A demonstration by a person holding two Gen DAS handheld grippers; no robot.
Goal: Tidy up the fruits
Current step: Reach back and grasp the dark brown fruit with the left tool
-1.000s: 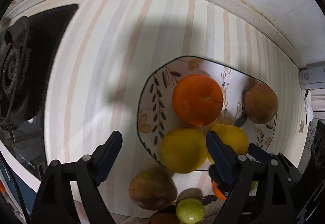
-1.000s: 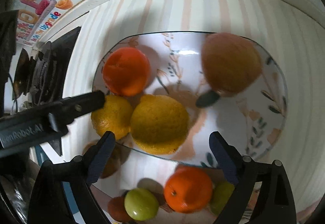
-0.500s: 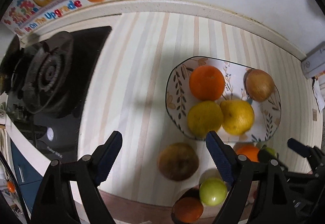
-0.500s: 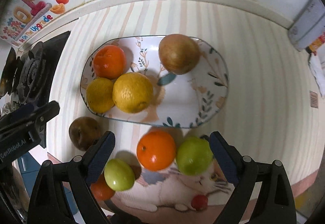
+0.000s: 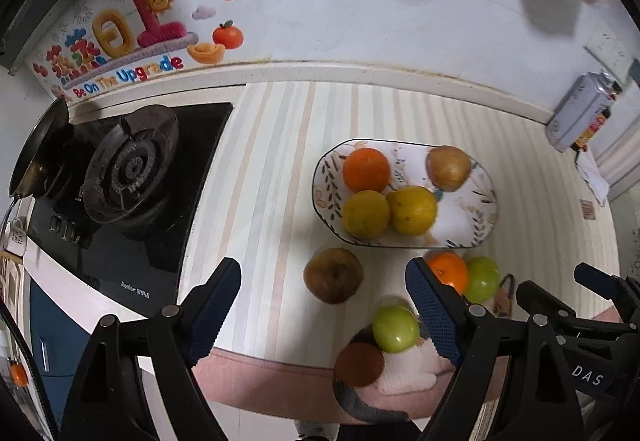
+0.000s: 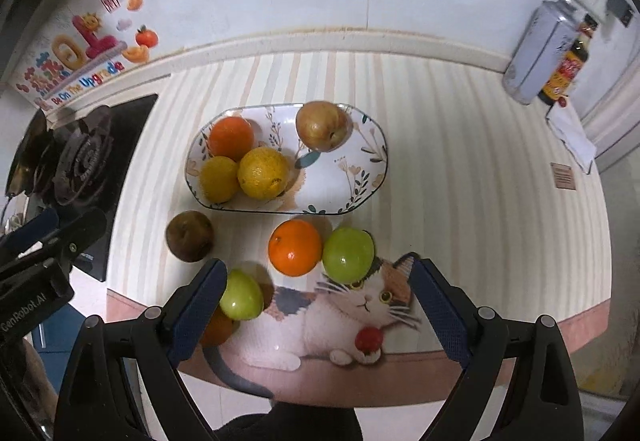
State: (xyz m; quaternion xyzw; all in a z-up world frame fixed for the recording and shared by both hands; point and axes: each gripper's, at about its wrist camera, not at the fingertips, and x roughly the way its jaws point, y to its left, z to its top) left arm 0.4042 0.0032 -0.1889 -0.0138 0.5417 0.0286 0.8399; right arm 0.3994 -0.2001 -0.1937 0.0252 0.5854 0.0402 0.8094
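1. In the left wrist view, the left gripper (image 5: 322,305) is seen at the bottom of the frame with its jaws spread wide, and nothing is held between them.
2. The oval plate (image 5: 486,225) is placed right of the centre on the striped mat (image 5: 256,177). An orange (image 5: 366,169), two yellow fruits (image 5: 366,214) and a brownish apple (image 5: 448,168) are lying in it.
3. Below the plate, on the mat, a brown fruit (image 5: 333,275), a second orange (image 5: 450,271) and a green fruit (image 5: 483,278) are found; these last two are touching. Another green fruit (image 5: 395,328) is seen lower, at the mat's near edge.
4. A gas stove (image 5: 128,169) is located at the left of the frame.
5. In the right wrist view, the right gripper (image 6: 318,305) is shown at the bottom, also fully spread and holding nothing.
6. The plate (image 6: 360,177) is seen in the centre with the same four fruits; the apple (image 6: 322,131) is resting at its upper rim.
7. The second orange (image 6: 295,247) and a green fruit (image 6: 348,253) are lying just below the plate, and the brown fruit (image 6: 190,235) is found to their left.
8. Part of the left gripper (image 6: 44,241) is visible at the left edge.
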